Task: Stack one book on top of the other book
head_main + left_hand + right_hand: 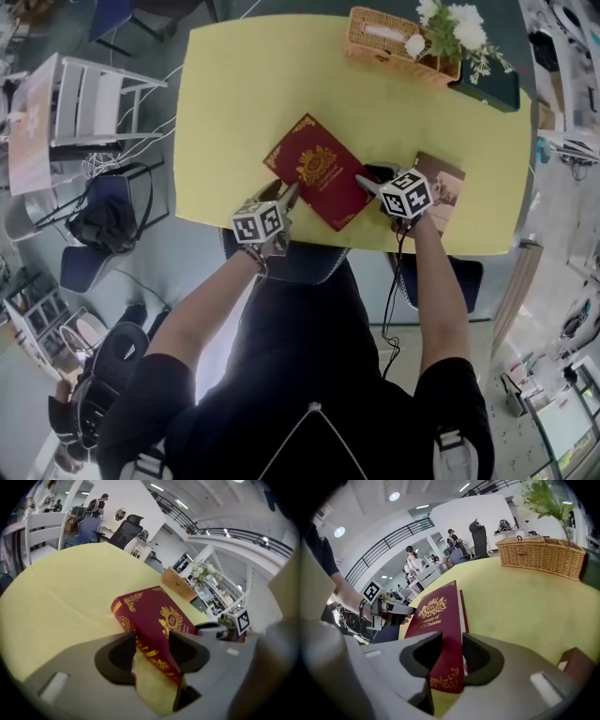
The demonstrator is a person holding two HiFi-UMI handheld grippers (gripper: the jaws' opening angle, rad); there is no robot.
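Note:
A dark red book with gold print [314,164] lies cornerwise on the yellow table [244,94]. A brown book [448,187] lies to its right, partly under my right hand. My left gripper [291,195] is at the red book's near-left edge. In the left gripper view its jaws [152,644] stand wide, open, with the spine [154,616] between them and table showing beside it. My right gripper [364,181] is at the near-right edge. In the right gripper view [452,651] the red book [438,611] fills the gap between the jaws, which are shut on it.
A wicker basket [394,42] and white flowers [455,23] stand at the table's far right, beside a dark green box [492,84]. Chairs and cables are on the floor to the left. The near table edge runs just under both grippers.

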